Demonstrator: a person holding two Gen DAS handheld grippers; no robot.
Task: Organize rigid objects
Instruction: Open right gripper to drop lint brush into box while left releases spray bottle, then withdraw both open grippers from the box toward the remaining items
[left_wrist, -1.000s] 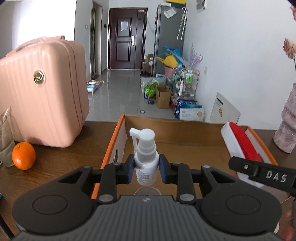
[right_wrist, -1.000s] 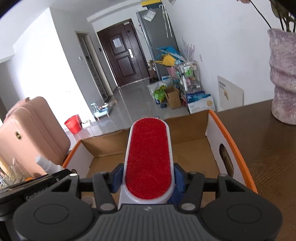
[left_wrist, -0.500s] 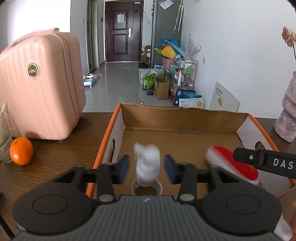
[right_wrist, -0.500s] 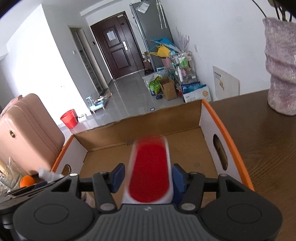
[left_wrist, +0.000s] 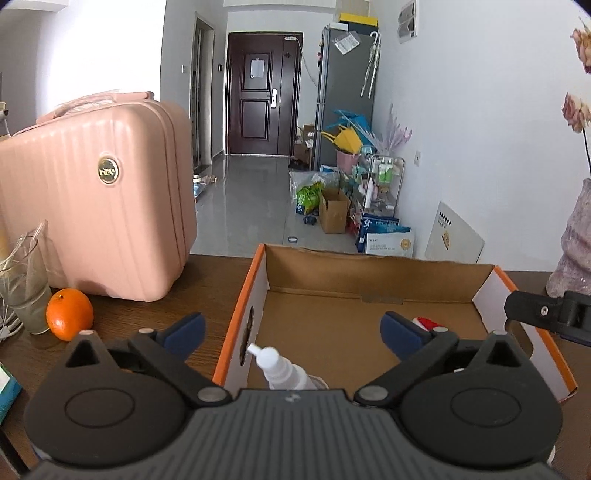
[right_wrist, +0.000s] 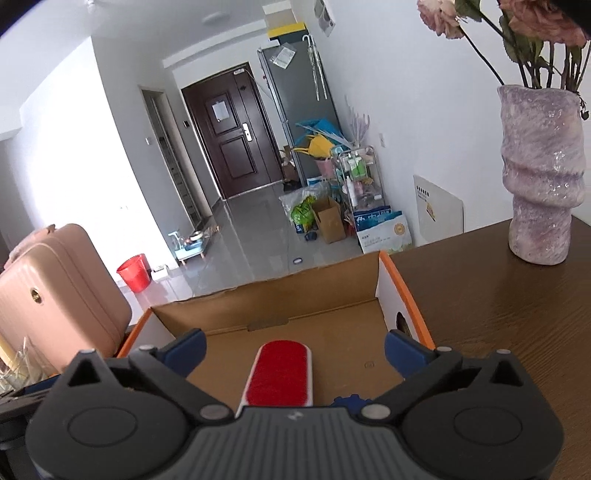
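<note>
An open cardboard box with orange rims (left_wrist: 380, 264) (right_wrist: 280, 295) stands on the wooden table. A white spray bottle (left_wrist: 282, 373) lies tilted inside its near left part, below my left gripper (left_wrist: 293, 330), which is open and empty. A red lint brush with a white frame (right_wrist: 280, 373) lies on the box floor below my right gripper (right_wrist: 293, 349), which is open and empty. Only a red tip of the brush (left_wrist: 428, 323) shows in the left wrist view.
A pink suitcase (left_wrist: 99, 218) stands left of the box, with an orange (left_wrist: 69, 319) and a glass (left_wrist: 24, 288) in front of it. A purple vase with flowers (right_wrist: 541, 177) stands on the table to the right. The right gripper's body (left_wrist: 550, 314) shows at the box's right wall.
Both grippers opened and pulled back and up. The spray bottle and the lint brush dropped out of the jaws into the box.
</note>
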